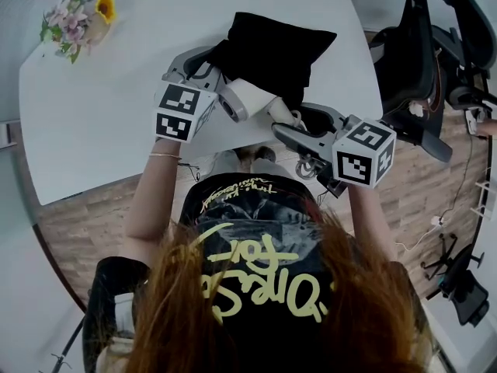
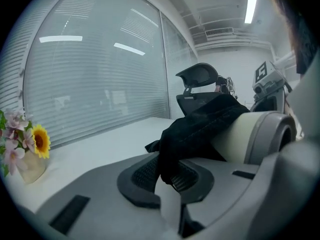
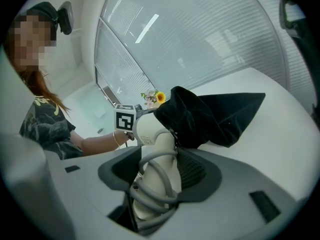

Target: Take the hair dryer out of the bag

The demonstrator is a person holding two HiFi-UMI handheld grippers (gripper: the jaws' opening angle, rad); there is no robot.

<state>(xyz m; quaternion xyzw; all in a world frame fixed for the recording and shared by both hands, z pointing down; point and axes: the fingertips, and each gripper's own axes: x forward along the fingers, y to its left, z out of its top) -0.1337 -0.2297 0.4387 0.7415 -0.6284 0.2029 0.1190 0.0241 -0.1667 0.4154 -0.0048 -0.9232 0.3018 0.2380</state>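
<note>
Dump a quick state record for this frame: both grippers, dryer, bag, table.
left gripper: fingers shut on black fabric of the bag
right gripper: fingers clamped on the cord-wrapped handle of the hair dryer
hair dryer: handle and rear of barrel out; front end under the bag's fabric
bag: lying on the white table
other: flowers at the table's far left edge

Left grey two-jaw gripper (image 2: 169, 174) pinches an edge of the soft black fabric bag (image 2: 200, 124), jaws nearly together. Right grey two-jaw gripper (image 3: 157, 166), just beside that bag, clamps wide round the white plastic hair dryer (image 3: 150, 129) handle. Both bare forearms (image 1: 151, 193) reach forward.
</note>
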